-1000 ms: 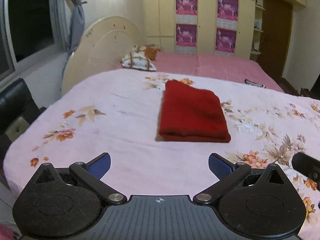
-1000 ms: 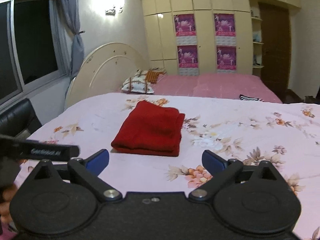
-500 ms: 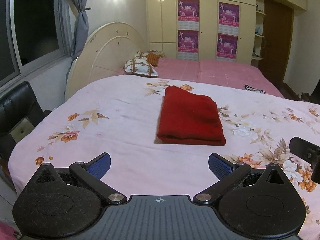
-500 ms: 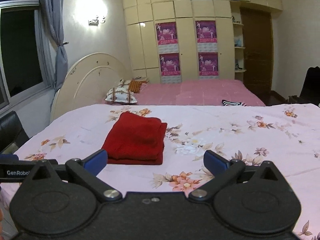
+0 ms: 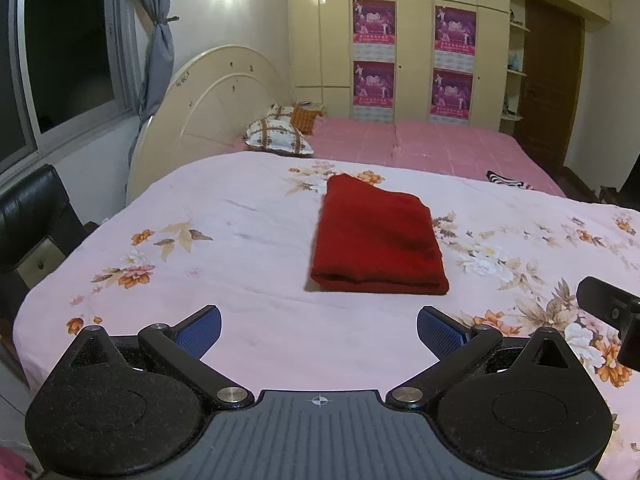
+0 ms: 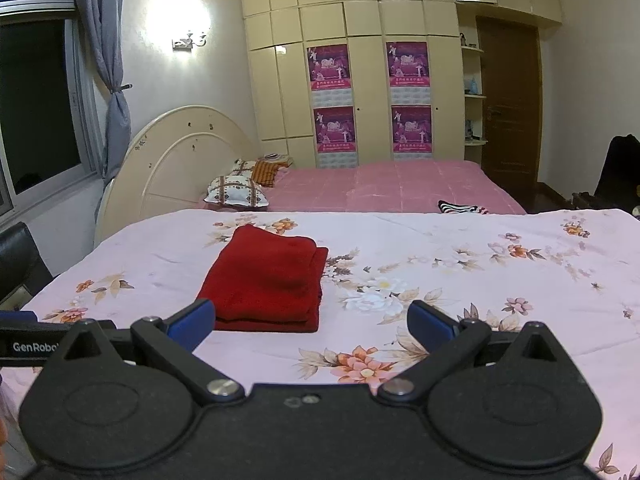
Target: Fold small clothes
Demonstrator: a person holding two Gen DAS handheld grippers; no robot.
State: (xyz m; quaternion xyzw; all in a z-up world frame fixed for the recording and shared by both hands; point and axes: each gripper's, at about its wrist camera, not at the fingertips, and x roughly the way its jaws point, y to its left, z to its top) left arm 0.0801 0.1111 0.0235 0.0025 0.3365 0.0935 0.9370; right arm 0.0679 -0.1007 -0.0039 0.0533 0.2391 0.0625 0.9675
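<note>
The red garment (image 5: 378,240), one piece, lay folded into a neat rectangle on the floral pink sheet (image 5: 240,248), toward the middle of the bed and well apart from both tools. Two pillows (image 5: 280,138) rested by the curved headboard (image 5: 216,92), four purple posters (image 5: 374,22) hung on the wardrobe doors, and one striped cloth (image 5: 508,180) sat at the far right of the pink bedspread.

The left gripper (image 5: 319,326) hung above the near edge of the bed, level, its blue pads spread wide with nothing between them. The right gripper (image 6: 311,322) was held likewise, fingers splayed and empty, the garment just beyond its left pad.

Compared with a second before, both tools had drawn back and risen, so the garment appeared smaller and farther off, and more of the room showed.
</note>
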